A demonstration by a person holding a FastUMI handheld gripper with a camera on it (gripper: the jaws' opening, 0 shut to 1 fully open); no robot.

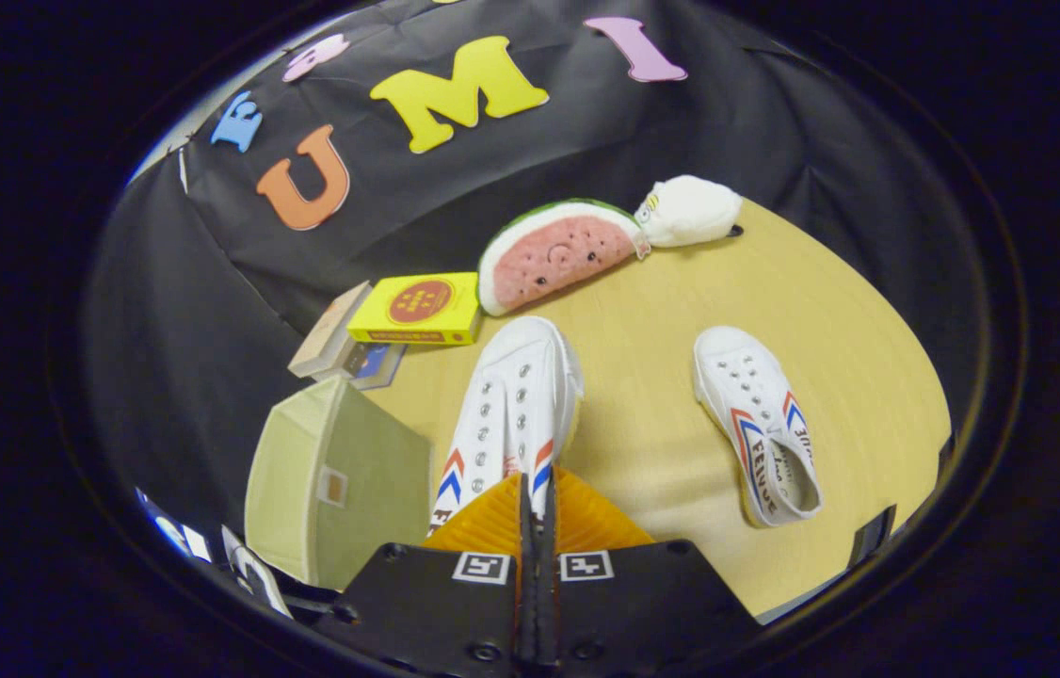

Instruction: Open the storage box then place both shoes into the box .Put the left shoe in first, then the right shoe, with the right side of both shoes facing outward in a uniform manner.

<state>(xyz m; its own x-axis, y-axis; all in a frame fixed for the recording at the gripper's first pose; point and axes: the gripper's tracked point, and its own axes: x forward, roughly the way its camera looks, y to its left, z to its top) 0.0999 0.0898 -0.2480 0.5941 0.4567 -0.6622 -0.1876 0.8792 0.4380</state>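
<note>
Gripper view: the gripper (538, 513) has its two fingers pressed close together, with only a thin dark slit between them, pinching the heel end of a white canvas shoe (513, 414) that hangs lifted above the tabletop (662, 377); this shoe runs straight ahead from the fingertips, toe pointing away, its red and blue chevron stripes showing on both sides just ahead of the fingers. Taking the held shoe as landmark: the second white shoe (761, 424) lies flat on the wood well to its right, apart from the fingers, opening toward the camera and striped side up. The pale green fabric storage box (332, 480) stands just to its left, beside the fingers, showing one wall with a small label patch; whether its lid is open cannot be told. Beyond the shoe's toe lie a yellow book (419, 308) on a short stack of other books (342, 348), a watermelon-slice plush (556, 252), and, further right, a white plush toy (690, 212).
</note>
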